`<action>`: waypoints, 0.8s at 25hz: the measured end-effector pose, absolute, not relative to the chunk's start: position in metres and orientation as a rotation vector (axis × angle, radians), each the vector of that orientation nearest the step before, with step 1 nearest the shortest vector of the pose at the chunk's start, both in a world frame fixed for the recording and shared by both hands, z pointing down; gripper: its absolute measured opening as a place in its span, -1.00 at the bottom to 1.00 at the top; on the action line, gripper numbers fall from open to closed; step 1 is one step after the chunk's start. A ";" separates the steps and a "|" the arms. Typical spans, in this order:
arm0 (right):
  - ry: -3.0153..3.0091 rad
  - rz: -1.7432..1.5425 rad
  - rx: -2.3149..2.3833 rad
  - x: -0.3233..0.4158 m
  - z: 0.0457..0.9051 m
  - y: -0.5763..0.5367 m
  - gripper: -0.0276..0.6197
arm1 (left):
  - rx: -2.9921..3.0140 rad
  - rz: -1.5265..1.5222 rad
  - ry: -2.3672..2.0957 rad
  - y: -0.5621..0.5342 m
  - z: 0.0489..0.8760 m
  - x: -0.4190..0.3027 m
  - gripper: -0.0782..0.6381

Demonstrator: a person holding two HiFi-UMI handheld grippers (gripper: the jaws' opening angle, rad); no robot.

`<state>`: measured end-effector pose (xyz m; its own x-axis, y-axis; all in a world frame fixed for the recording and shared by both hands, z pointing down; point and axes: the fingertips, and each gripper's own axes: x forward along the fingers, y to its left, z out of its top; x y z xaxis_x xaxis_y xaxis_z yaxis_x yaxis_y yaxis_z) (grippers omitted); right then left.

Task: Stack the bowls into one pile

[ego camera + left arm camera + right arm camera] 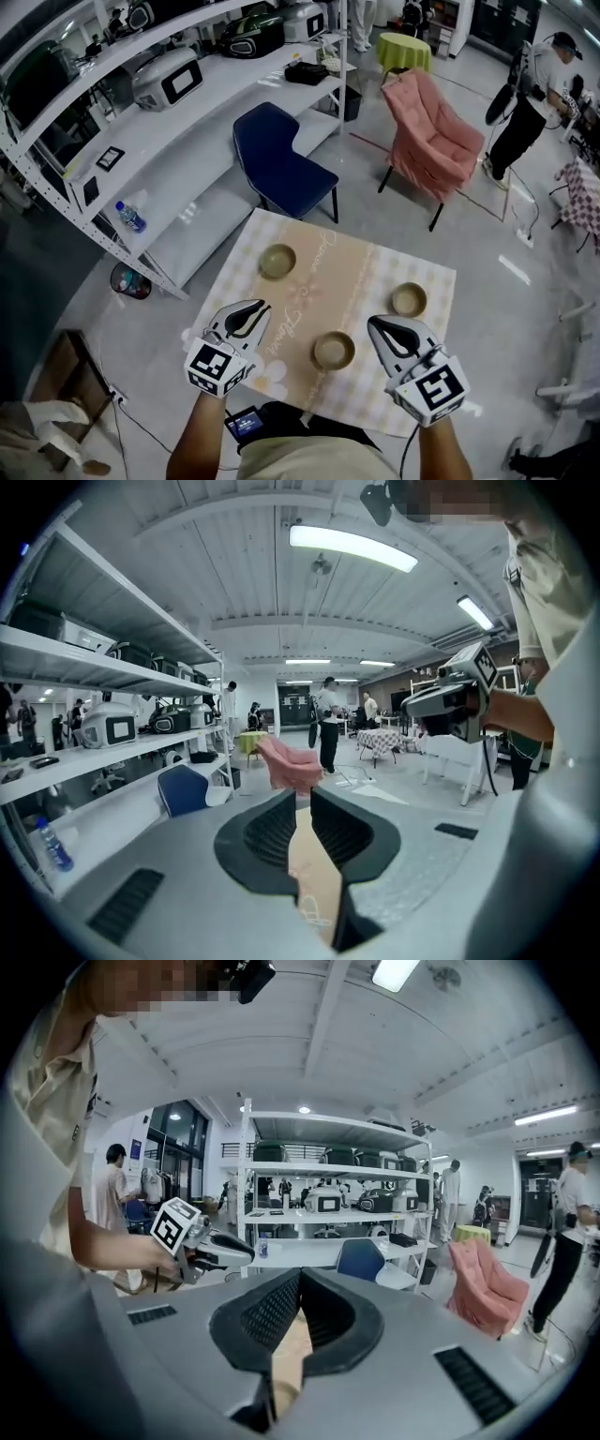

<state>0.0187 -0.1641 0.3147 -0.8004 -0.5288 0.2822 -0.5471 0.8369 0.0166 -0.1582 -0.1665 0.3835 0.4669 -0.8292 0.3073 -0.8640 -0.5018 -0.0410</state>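
Bowls, three small round olive-brown ones, stand well apart and unstacked on the tabletop, which a cream checked cloth with a beige middle band covers. The far bowl is toward the left side of the cloth, the right bowl is near the right edge, and the near bowl is close to the person, between the two grippers. The left gripper hovers just left of the near bowl; its jaws are only a thin slit apart and hold nothing. The right gripper hovers just right of the same bowl; its jaw tips are pressed together, and nothing is between them. No bowl touches a gripper.
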 end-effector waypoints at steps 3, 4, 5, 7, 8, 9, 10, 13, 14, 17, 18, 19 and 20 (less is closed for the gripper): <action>-2.715 0.122 0.816 0.021 0.326 -0.177 -0.91 | 2.550 0.499 -1.509 -0.192 0.413 -0.165 -0.64; -2.706 0.129 0.822 0.022 0.330 -0.182 -0.91 | 2.538 0.519 -1.510 -0.202 0.424 -0.168 -0.64; -2.698 0.138 0.833 0.024 0.334 -0.187 -0.91 | 2.527 0.543 -1.513 -0.212 0.436 -0.171 -0.64; -2.680 0.166 0.864 0.027 0.341 -0.197 -0.91 | 2.506 0.606 -1.511 -0.230 0.462 -0.177 -0.64; -2.668 0.183 0.881 0.029 0.346 -0.200 -0.91 | 2.498 0.639 -1.505 -0.239 0.476 -0.180 -0.64; -2.654 0.201 0.898 0.030 0.351 -0.203 -0.91 | 2.492 0.669 -1.496 -0.246 0.490 -0.181 -0.64; -2.639 0.219 0.912 0.031 0.356 -0.205 -0.91 | 2.487 0.696 -1.486 -0.254 0.503 -0.183 -0.64; -2.593 0.254 0.928 0.031 0.375 -0.215 -0.91 | 2.470 0.774 -1.453 -0.277 0.542 -0.188 -0.59; -2.580 0.264 0.929 0.030 0.380 -0.219 -0.91 | 2.463 0.793 -1.441 -0.284 0.554 -0.190 -0.58; -2.546 0.295 0.937 0.025 0.391 -0.230 -0.91 | 2.446 0.850 -1.399 -0.301 0.584 -0.194 -0.58; -2.539 0.304 0.937 0.022 0.394 -0.233 -0.91 | 2.442 0.873 -1.385 -0.305 0.593 -0.196 -0.58; -2.534 0.314 0.937 0.019 0.397 -0.236 -0.91 | 2.440 0.898 -1.369 -0.308 0.602 -0.197 -0.57; -2.529 0.324 0.937 0.016 0.401 -0.239 -0.91 | 2.439 0.923 -1.352 -0.311 0.610 -0.198 -0.56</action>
<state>0.0160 -0.2388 0.4007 -0.6837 -0.5643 0.4628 -0.6626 0.7457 -0.0697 -0.1979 -0.3115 0.6099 0.3852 -0.6927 0.6098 -0.8201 -0.5599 -0.1179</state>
